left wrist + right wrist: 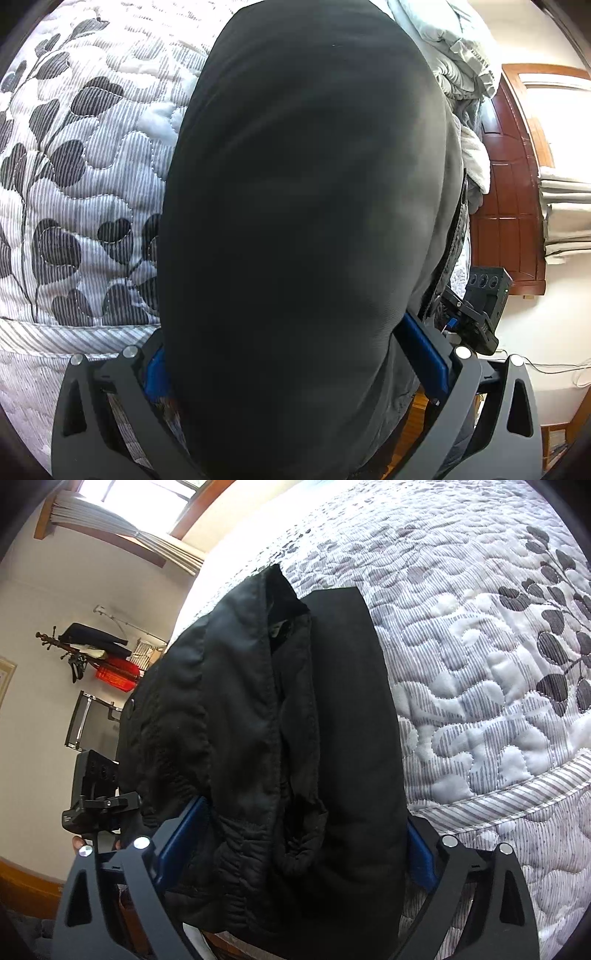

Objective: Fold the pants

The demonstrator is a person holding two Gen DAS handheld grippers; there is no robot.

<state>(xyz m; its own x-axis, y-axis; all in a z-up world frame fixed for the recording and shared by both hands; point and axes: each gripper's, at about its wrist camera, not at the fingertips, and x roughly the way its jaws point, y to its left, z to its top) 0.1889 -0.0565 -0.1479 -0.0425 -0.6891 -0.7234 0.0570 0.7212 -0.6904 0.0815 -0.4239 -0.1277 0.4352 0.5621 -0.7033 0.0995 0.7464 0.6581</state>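
The black pants (295, 221) fill the middle of the left wrist view and drape between my left gripper's (295, 365) blue pads (424, 354), which are shut on the cloth. In the right wrist view the pants (277, 738) show their gathered waistband and inner seams. They hang between my right gripper's (299, 853) blue pads (181, 838), which are shut on the waistband end. The far end of the pants rests on the quilted bed (480, 664). The other gripper (476, 314) shows at the right of the left wrist view.
The bed (81, 166) has a white quilt with grey leaf print. Rumpled grey bedding (454, 48) lies at the far end beside a wooden headboard (509, 184). A wall rack with clothes (99, 650) and a window (147, 491) are at the left.
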